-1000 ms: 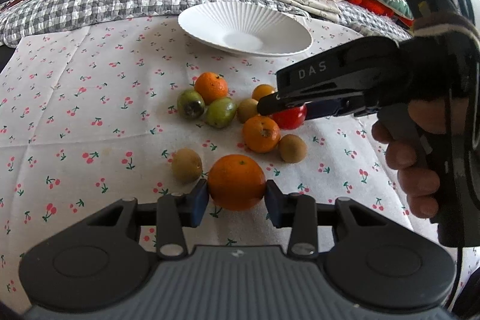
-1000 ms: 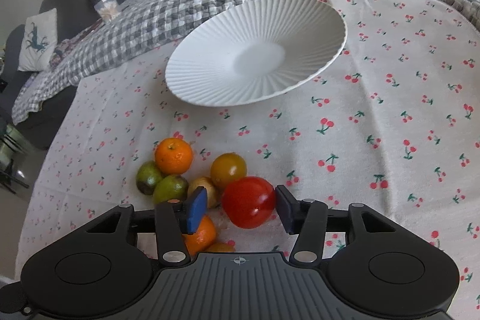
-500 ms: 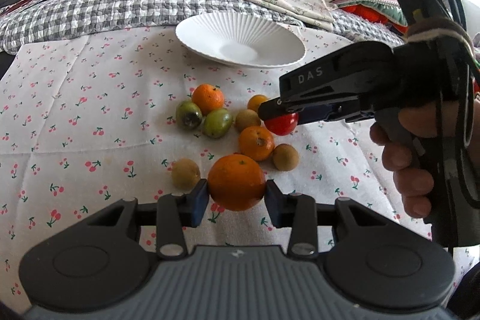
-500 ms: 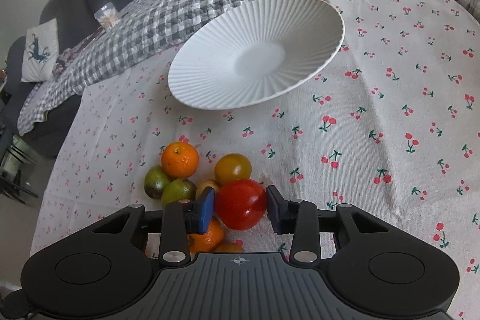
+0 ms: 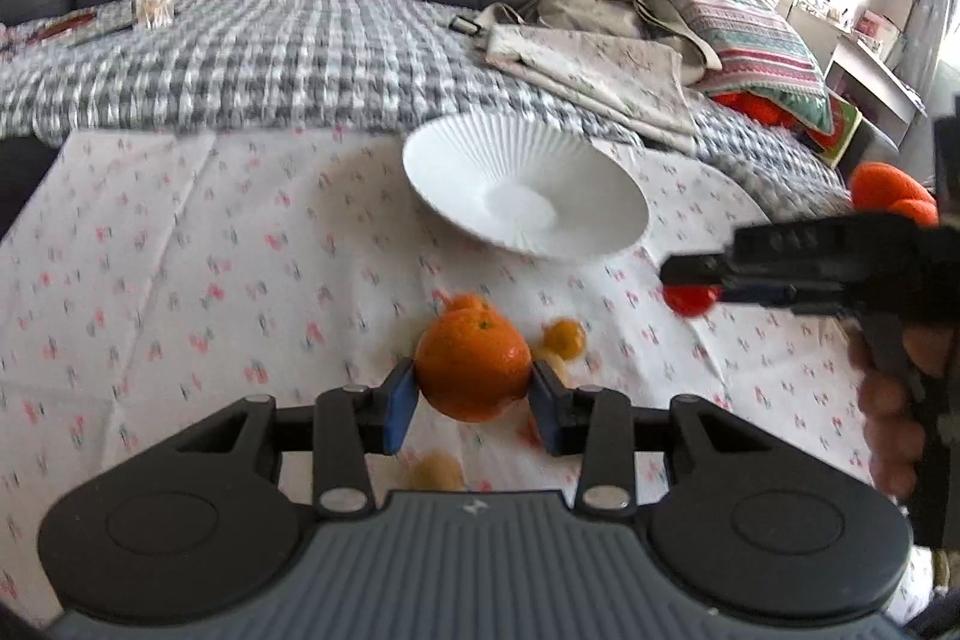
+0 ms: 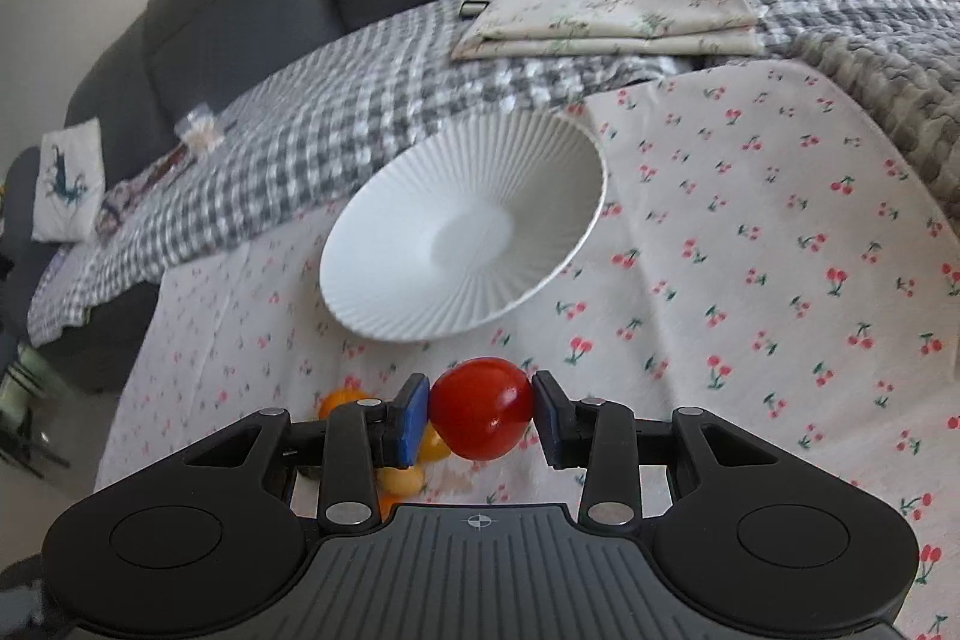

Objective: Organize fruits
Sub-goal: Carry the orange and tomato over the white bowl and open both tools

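Left wrist view shows me the cherry-print surface (image 5: 180,280) spread beyond my left gripper (image 5: 474,391), with the white ribbed bowl (image 5: 528,196) ahead of it and slightly right, and the orange (image 5: 474,364) clamped between its blue pads, lifted clear of the small fruits (image 5: 564,337) blurred just behind. My right gripper (image 6: 480,418) pinches the red tomato (image 6: 483,415) after closing in on it, the bowl (image 6: 420,304) lying straight ahead.
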